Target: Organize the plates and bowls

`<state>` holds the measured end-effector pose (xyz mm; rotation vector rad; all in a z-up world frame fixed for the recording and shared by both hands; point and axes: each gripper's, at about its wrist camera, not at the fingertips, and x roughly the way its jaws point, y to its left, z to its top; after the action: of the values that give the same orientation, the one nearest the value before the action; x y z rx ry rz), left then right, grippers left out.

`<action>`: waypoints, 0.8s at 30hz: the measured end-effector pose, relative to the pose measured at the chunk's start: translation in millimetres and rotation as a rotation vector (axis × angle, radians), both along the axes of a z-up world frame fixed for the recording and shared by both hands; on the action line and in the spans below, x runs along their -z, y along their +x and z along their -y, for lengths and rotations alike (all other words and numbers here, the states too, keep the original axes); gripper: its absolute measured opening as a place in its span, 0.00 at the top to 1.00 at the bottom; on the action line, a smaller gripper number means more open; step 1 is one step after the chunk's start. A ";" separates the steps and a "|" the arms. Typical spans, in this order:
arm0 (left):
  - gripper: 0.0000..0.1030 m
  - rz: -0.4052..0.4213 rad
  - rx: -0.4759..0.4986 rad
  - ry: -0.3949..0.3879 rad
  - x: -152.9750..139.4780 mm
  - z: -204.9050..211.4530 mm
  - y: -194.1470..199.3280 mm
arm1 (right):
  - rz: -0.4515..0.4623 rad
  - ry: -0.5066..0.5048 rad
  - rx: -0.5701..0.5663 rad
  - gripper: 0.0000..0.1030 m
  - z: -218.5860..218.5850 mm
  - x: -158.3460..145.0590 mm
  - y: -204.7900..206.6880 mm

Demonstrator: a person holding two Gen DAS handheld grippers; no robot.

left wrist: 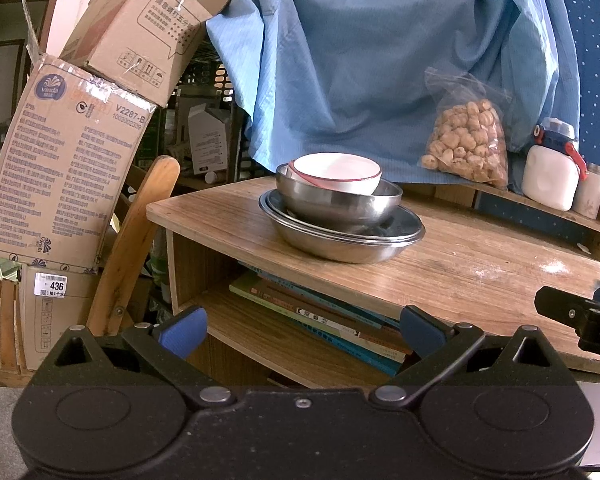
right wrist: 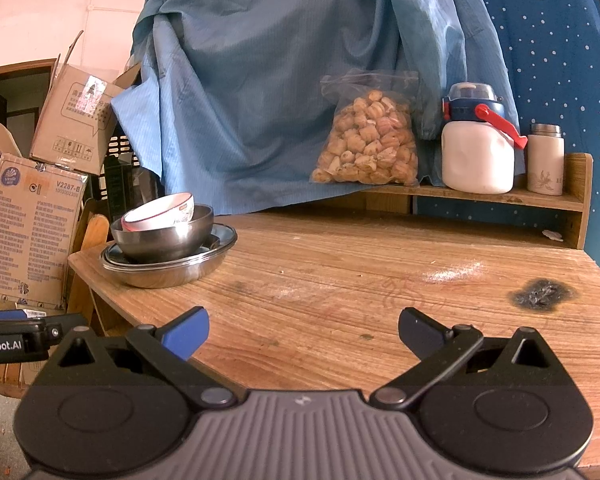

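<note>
A stack of dishes stands on the wooden table [left wrist: 480, 264] near its left corner. At the bottom are steel plates [left wrist: 342, 242], on them a steel bowl [left wrist: 340, 202], and in it a tilted white bowl with a red rim [left wrist: 336, 172]. The stack also shows in the right wrist view: plates [right wrist: 168, 270], steel bowl [right wrist: 164, 238], white bowl [right wrist: 160, 210]. My left gripper [left wrist: 302, 330] is open and empty, in front of the table and below its top. My right gripper [right wrist: 303, 330] is open and empty over the table's front part [right wrist: 340, 280].
A shelf at the table's back [right wrist: 480, 196] holds a bag of snacks [right wrist: 366, 144], a white bottle with a red strap [right wrist: 478, 144] and a small flask [right wrist: 545, 164]. Blue cloth [right wrist: 280, 80] hangs behind. Books [left wrist: 320, 312] lie under the table. Cardboard boxes [left wrist: 60, 160] and a wooden chair [left wrist: 136, 240] stand left.
</note>
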<state>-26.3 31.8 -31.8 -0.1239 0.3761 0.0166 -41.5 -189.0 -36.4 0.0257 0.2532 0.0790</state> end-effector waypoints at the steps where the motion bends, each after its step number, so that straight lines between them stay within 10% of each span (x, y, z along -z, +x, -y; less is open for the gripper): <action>1: 0.01 -0.001 0.000 -0.001 -0.1 -0.1 0.0 | 0.000 0.000 0.000 0.00 -0.1 -0.1 0.0; 24: 0.01 -0.023 0.038 0.060 -4.6 4.2 17.7 | -0.016 0.009 -0.018 0.00 7.2 0.2 12.2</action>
<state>-8.6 27.6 -27.2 -0.0574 0.4005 -0.0080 -29.4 -196.2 -36.7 0.0330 0.2693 0.0978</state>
